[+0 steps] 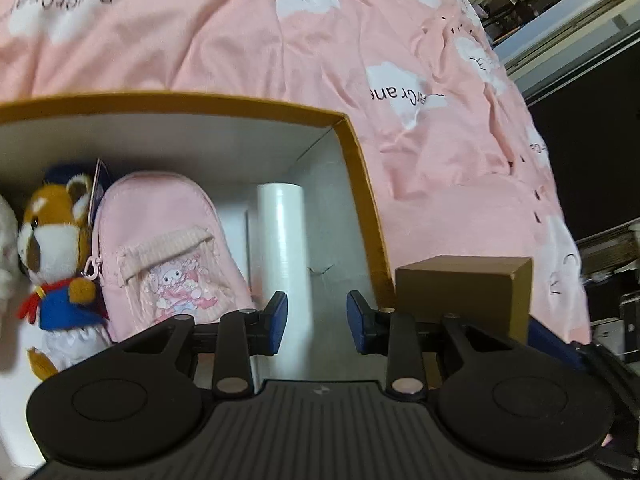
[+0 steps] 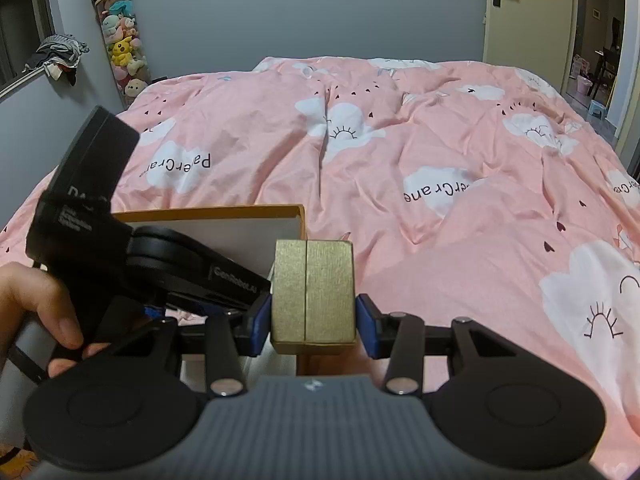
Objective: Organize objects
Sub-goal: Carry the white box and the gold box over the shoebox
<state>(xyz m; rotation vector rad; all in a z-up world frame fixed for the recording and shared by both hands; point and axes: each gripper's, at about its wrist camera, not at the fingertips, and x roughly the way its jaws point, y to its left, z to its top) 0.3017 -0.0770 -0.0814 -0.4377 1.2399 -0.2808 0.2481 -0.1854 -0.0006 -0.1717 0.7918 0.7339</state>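
An open orange-rimmed storage box (image 1: 362,184) with a white inside sits on the pink bed. In it lie a plush fox (image 1: 56,256), a pink mini backpack (image 1: 168,256) and a white roll (image 1: 284,248). My left gripper (image 1: 316,322) is open and empty, hovering over the box just above the roll. My right gripper (image 2: 314,322) is shut on a gold cardboard box (image 2: 314,292), held just outside the storage box's right wall (image 2: 300,220). The gold box also shows in the left wrist view (image 1: 466,292). The left gripper's body (image 2: 120,248) and the hand holding it fill the left of the right wrist view.
A pink duvet (image 2: 420,152) with white clouds covers the bed all around. A grey wall with a column of hanging plush toys (image 2: 120,36) stands behind. A door (image 2: 520,12) is at the far right. Dark furniture (image 1: 616,304) lies beyond the bed's right edge.
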